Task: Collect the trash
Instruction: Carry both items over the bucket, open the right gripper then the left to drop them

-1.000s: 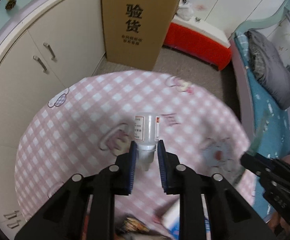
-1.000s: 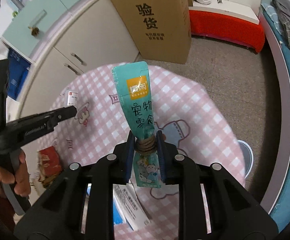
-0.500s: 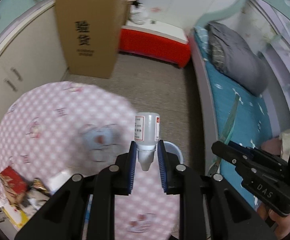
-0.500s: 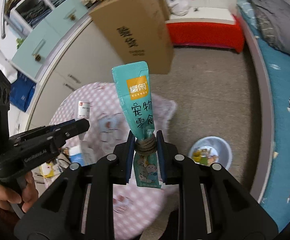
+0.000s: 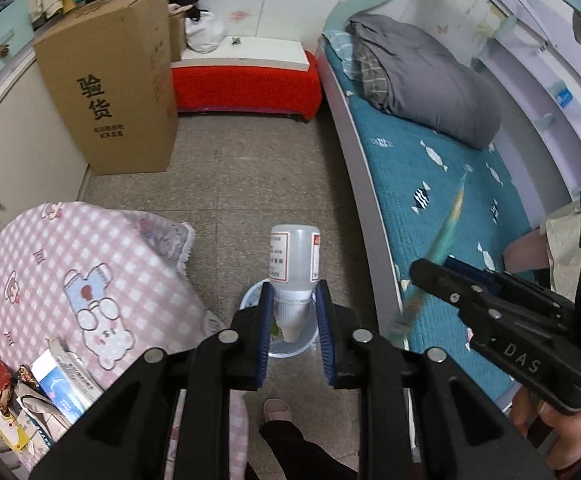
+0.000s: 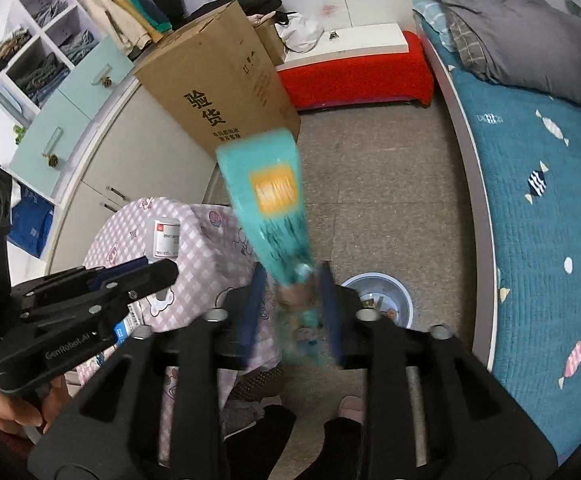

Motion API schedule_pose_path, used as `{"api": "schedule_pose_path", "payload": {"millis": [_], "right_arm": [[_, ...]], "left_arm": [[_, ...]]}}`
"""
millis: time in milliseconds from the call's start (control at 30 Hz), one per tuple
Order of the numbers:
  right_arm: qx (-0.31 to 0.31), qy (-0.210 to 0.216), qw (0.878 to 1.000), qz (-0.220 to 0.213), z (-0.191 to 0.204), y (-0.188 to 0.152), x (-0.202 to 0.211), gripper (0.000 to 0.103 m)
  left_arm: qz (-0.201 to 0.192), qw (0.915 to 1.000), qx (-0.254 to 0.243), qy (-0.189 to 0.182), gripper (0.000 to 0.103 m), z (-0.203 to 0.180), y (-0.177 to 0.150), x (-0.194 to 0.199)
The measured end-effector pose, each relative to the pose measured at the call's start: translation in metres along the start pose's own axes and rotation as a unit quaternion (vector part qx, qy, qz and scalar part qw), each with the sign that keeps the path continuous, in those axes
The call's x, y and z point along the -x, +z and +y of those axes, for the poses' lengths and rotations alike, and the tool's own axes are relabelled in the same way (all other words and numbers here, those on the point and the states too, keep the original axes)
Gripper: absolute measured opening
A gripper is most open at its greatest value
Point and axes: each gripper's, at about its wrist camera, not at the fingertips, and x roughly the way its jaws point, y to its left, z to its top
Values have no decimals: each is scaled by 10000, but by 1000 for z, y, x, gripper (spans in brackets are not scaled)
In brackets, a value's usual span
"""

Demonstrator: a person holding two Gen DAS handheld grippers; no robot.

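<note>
My left gripper [image 5: 292,316] is shut on the neck of a small white plastic bottle [image 5: 293,258] with a red-edged label, held over a pale blue trash bin [image 5: 286,344] on the floor. My right gripper [image 6: 290,300] has its jaws spread wide; a teal snack pouch [image 6: 268,200] with an orange patch sits blurred and tilted between them, seemingly loose. The bin [image 6: 378,294] with scraps inside lies just right of that gripper. The right gripper [image 5: 430,276] and pouch [image 5: 448,226] also show in the left wrist view.
A round table with a pink checked cloth [image 5: 70,272] stands left, with wrappers and a box [image 5: 62,384] at its near edge. A cardboard box [image 5: 110,92], red bench [image 5: 246,84] and bed [image 5: 442,176] surround the bare floor. A slippered foot [image 5: 276,410] is below.
Both grippers swung right from over the table to above the floor bin. The right jaws have opened and the pouch has tilted and blurred. The left still grips the bottle.
</note>
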Motion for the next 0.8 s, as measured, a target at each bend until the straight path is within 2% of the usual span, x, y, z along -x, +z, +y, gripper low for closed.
{"api": "schedule_pose_path", "payload": {"millis": [33,67,233,800], "right_arm": [[-60,-10,10000,-33,-5,-1,2,57],[-132,-36,9999,-88,-10,-1,4,60],[-313,9,9995,-102,-27,-3,11,60],[-643,-96,9973,-347,-62,-9,40,63]], "left_arm": [[23,10000,-11,6,21,-4,1,-2],[53,10000,-12,8,21,-6,1,-3],[220,9998,-6,-18,21,-17,-1,-12],[339,9985,-437,-49,21,-64,5,-25]]}}
